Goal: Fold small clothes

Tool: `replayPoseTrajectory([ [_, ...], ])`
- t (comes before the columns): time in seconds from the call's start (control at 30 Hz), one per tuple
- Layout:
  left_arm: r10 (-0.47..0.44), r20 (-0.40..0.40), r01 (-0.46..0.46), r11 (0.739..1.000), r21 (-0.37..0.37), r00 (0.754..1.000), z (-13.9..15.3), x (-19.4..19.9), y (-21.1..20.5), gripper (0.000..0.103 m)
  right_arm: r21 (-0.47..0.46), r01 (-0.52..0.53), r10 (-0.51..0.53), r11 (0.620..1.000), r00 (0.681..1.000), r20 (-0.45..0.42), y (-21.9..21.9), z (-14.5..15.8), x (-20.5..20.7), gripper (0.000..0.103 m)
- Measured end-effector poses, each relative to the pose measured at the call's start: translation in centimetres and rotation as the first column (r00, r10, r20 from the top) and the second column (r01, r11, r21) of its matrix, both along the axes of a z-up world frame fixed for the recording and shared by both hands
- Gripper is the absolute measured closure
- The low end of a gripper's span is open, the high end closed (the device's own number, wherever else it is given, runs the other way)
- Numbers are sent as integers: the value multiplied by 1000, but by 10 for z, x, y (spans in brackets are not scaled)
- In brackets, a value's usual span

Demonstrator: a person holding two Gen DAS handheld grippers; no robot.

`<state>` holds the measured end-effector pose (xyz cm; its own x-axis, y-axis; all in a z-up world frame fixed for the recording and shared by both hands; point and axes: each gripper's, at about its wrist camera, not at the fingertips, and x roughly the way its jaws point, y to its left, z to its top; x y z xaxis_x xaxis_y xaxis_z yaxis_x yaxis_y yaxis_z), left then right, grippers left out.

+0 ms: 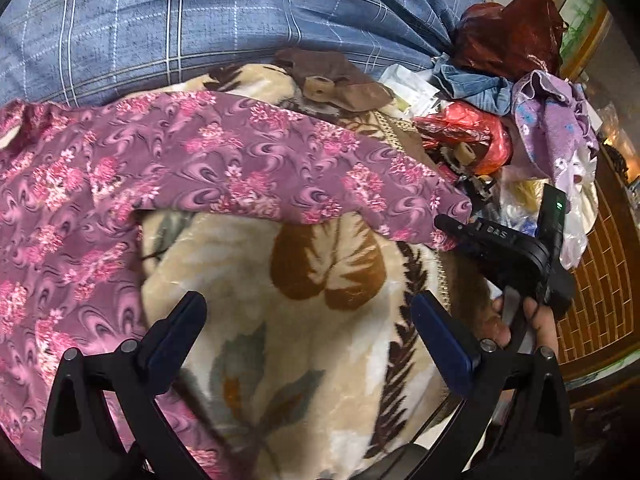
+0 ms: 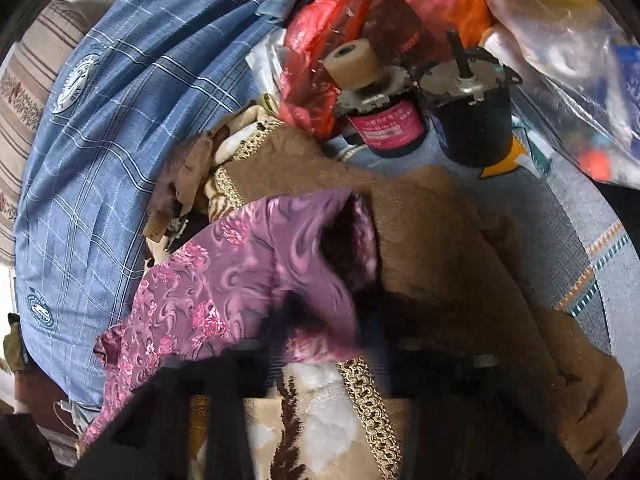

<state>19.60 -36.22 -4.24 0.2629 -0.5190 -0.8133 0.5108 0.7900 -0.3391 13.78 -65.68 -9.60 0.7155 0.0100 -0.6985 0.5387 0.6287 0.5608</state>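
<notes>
Purple-pink floral cloth: the garment [image 1: 168, 168] runs as a long band from the left edge of the left wrist view to the right of centre, its long axis roughly left-to-right across the frame, draped over the leaf-print fleece blanket [image 1: 312, 320] on the bed. Your right gripper [image 1: 452, 224] sits at the band's far right tip, and in the right wrist view the same cloth [image 2: 248, 280] bunches directly at the fingers; blur there hides the jaws, so you appear to be pinching that end, though the grip itself is not resolved. Your left gripper [image 1: 308, 340] is spread wide and holds nothing, hovering over bare blanket with the cloth above and to its left in the frame. Judgement: the right hand holds the free end, so the fold turns on carrying that tip leftward along the band's axis, or on the left gripper reaching up-left to catch the near edge. Containers: a red plastic bag [image 2: 360, 8] at upper centre of the right wrist view, with two small motors [image 2: 472, 120] just below it; a clear bag [image 2: 560, 48] at upper right, contents indistinct.
</notes>
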Motion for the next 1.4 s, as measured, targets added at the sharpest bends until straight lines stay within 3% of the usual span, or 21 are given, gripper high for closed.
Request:
replayPoseTrajectory([
  [0.1,-3,-28,1,999,-53,1000,8,1,7,0,-118,-35,47,992,995,93,31,40,-17,93],
  [0.2,10,-54,-17,992,-123,998,25,6,26,0,-266,-121,175,956,966,190,83,89,-33,93],
  [0.33,49,-60,-60,980,-190,997,48,14,73,0,-388,-271,381,881,892,242,163,129,-35,95],
  [0.47,159,-64,-169,961,-219,985,54,20,156,0,-465,-414,553,783,805,214,250,139,-27,96],
  [0.57,236,-92,-252,935,-250,967,44,24,214,0,-475,-521,658,709,732,180,315,127,-22,96],
  [0.7,308,-140,-335,906,-257,941,11,32,273,0,-474,-635,745,610,663,70,387,87,-10,96],
  [0.87,275,-283,-354,892,-281,919,-48,46,294,0,-401,-756,786,517,605,-128,432,10,9,96],
  [0.93,241,-314,-337,892,-302,918,-60,48,291,0,-362,-789,801,497,577,-157,437,-7,11,92],
  [1.03,197,-334,-311,889,-335,922,-67,47,284,2,-288,-815,822,503,554,-132,435,-8,8,80],
  [1.1,163,-328,-279,894,-350,931,-68,47,275,3,-279,-805,821,523,564,-88,426,1,-6,51],
  [1.13,145,-314,-255,903,-347,938,-70,47,269,7,-280,-792,811,542,580,-74,421,3,-15,45],
  [1.2,154,-295,-245,921,-304,943,-76,49,265,26,-267,-746,759,610,647,-73,402,1,-29,40],
  [1.27,141,-320,-246,917,-314,937,-81,47,265,82,-228,-707,713,669,697,-70,388,-3,-29,40],
  [1.33,118,-339,-242,904,-352,933,-84,45,269,95,-166,-655,656,737,753,-55,366,-9,-21,40],
  [1.4,122,-315,-245,889,-386,941,-74,40,277,99,-97,-589,592,802,806,-2,342,-8,-5,43],
])
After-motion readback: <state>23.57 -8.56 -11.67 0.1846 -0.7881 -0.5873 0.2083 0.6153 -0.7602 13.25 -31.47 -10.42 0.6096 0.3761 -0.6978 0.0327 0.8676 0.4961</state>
